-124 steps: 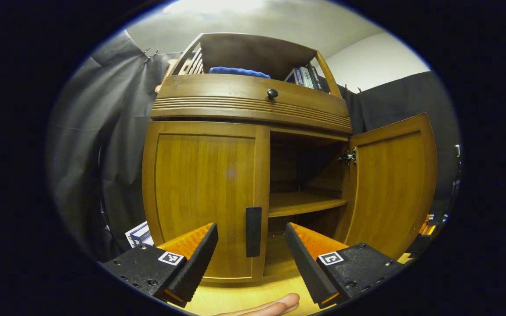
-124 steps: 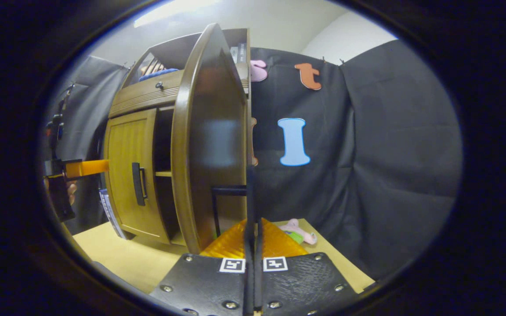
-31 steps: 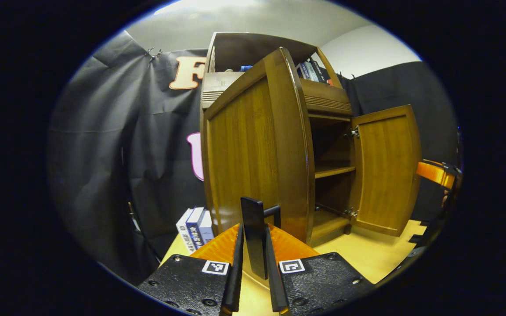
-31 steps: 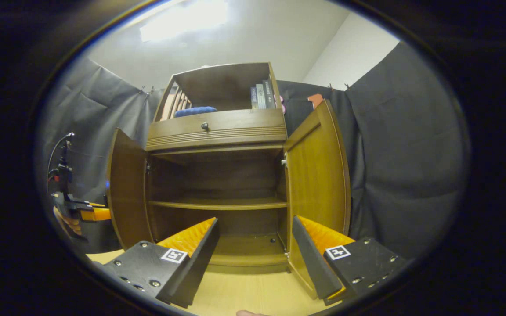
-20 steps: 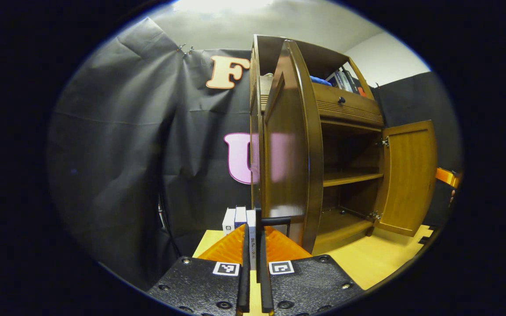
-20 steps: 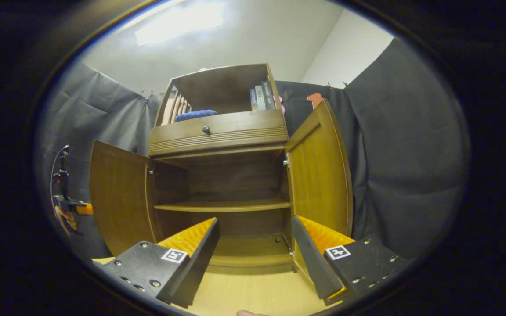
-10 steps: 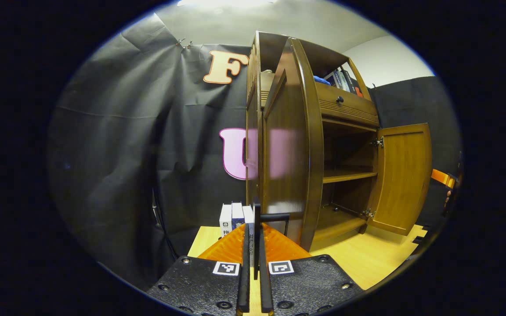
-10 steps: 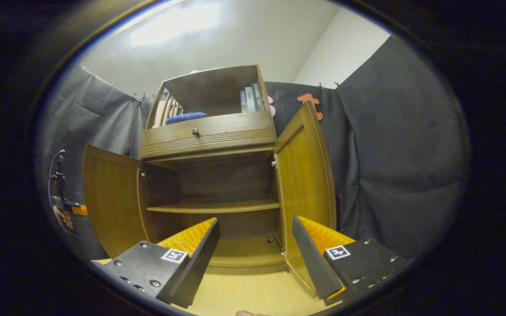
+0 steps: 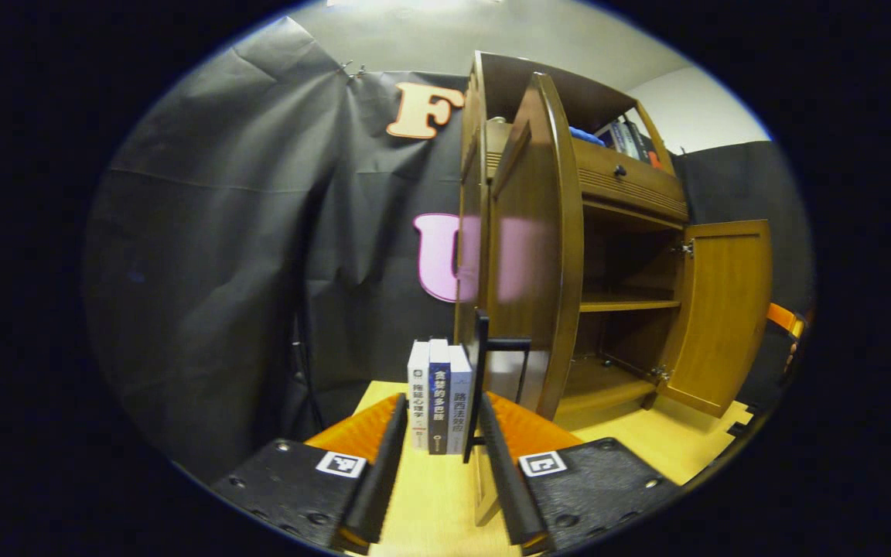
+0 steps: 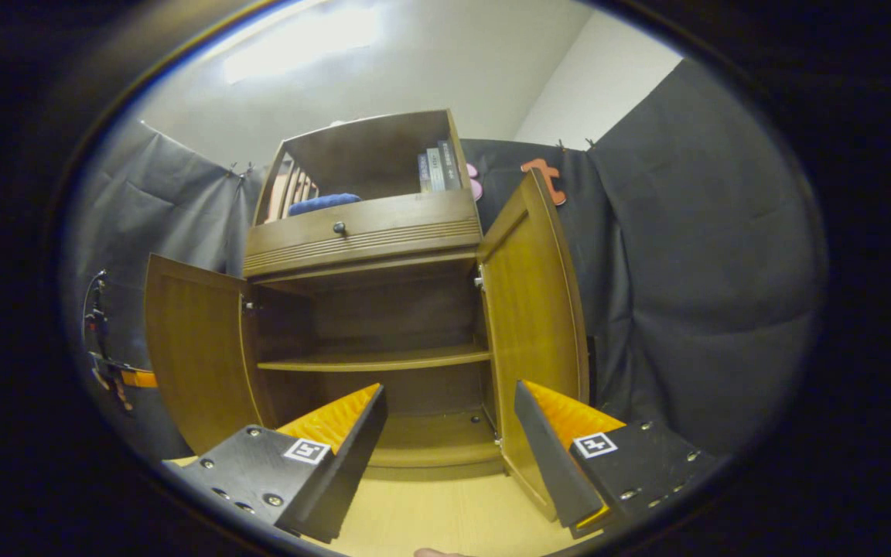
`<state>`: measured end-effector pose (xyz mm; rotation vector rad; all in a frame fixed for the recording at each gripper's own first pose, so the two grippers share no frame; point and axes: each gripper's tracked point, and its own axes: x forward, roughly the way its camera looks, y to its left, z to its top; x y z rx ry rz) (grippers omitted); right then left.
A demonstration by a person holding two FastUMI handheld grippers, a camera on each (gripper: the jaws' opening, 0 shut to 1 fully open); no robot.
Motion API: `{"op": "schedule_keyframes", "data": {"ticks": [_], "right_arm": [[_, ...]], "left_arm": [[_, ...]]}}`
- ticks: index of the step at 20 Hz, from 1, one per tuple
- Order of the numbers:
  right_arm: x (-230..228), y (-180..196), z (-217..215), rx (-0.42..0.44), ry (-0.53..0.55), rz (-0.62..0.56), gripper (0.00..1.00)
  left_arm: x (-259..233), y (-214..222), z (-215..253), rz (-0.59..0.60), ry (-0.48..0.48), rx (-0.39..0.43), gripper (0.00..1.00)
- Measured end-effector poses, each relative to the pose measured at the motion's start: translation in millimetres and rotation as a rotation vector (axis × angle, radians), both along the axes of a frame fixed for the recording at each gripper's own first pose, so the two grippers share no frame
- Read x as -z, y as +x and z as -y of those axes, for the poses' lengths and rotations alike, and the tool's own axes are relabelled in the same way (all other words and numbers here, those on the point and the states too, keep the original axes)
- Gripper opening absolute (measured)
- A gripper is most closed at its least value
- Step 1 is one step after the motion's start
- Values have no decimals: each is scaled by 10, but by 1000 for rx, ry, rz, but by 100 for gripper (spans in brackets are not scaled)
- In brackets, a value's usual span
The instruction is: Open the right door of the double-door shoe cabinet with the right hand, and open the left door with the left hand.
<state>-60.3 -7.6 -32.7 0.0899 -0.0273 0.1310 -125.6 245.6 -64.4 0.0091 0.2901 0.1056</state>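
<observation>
Both doors of the shoe cabinet stand swung wide. In the right gripper view the left door and the right door flank a bare interior with one shelf across it, and the cabinet sits on a pale wooden floor. The right gripper hangs in front of the opening with its fingers spread apart, holding nothing. Above the drawer's knob, a blue cloth and a few books lie in the top compartment.

In the left gripper view the left door is seen nearly edge-on, its black handle standing between the fingers of the left gripper. Those fingers are parted with a gap on either side of the handle, so nothing is clasped. Three upright books stand just beside the cabinet's outer side, and the right door shows farther off.
</observation>
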Motion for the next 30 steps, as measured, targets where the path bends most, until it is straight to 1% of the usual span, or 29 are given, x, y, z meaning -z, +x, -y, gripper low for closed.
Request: {"op": "schedule_keyframes", "data": {"ticks": [1, 2, 3, 4, 5, 6, 7, 8, 9, 10, 12, 13, 15, 18, 19, 20, 22, 25, 26, 27, 28, 29, 30], "right_arm": [[2, -3, -13, -3, -2, -2, 99], [5, 10, -23, -5, -4, -5, 99], [7, 13, -25, -4, -6, -6, 99], [-15, 23, -38, -3, -6, -5, 99], [-30, 21, -47, -4, -7, -2, 99], [-49, 20, -61, -5, -7, 1, 98], [-73, 26, -71, -5, -5, 5, 98], [-100, 30, -88, -6, -7, 8, 98], [-117, 32, -101, -5, -9, 11, 98], [-143, 42, -113, -4, -9, 13, 98], [-173, 37, -190, -22, -4, 12, 98], [-180, 24, -223, -30, -7, 10, 99], [-175, 28, -271, -42, -30, 4, 99], [-201, 88, -246, -20, -74, 3, 98], [-223, 83, -276, -27, -70, 5, 94], [-251, 78, -336, -46, -65, 5, 98], [-293, 67, -409, -66, -72, 11, 98], [-392, 111, -453, -63, -109, 34, 98], [-430, 145, -450, -53, -112, 38, 94], [-442, 185, -431, -40, -112, 34, 98], [-448, 237, -408, -22, -113, 25, 98], [-458, 282, -371, -3, -113, 18, 98], [-467, 321, -357, 9, -117, 13, 98]], "left_arm": [[-45, -79, -48, 8, 11, -42, 63], [-115, -133, -99, 24, 19, -84, 64], [-202, -205, -124, 39, 27, -116, 62], [-286, -235, -121, 57, 31, -140, 66], [-365, -245, -99, 77, 36, -155, 70], [-417, -252, -43, 84, 35, -162, 80], [-448, -266, 22, 84, 33, -166, 84], [-479, -267, 79, 77, 29, -173, 87], [-521, -279, 148, 80, 26, -179, 87], [-588, -262, 260, 82, 24, -164, 87], [-754, -228, 615, 129, 18, -99, 93], [-826, -225, 744, 150, 16, -79, 87], [-992, -209, 1072, 205, 25, -29, 87], [-1206, -111, 1523, 272, 31, 21, 87], [-1220, -51, 1702, 282, 25, 46, 87], [-1207, 1, 1862, 283, 18, 68, 91], [-1186, 127, 2121, 289, -5, 83, 98], [-1011, 355, 2551, 266, -30, 117, 95], [-943, 425, 2669, 258, -32, 129, 93], [-887, 499, 2767, 252, -27, 143, 93], [-821, 567, 2845, 243, -13, 144, 96], [-766, 632, 2901, 242, 5, 144, 96], [-723, 712, 2954, 242, 7, 140, 94]]}}
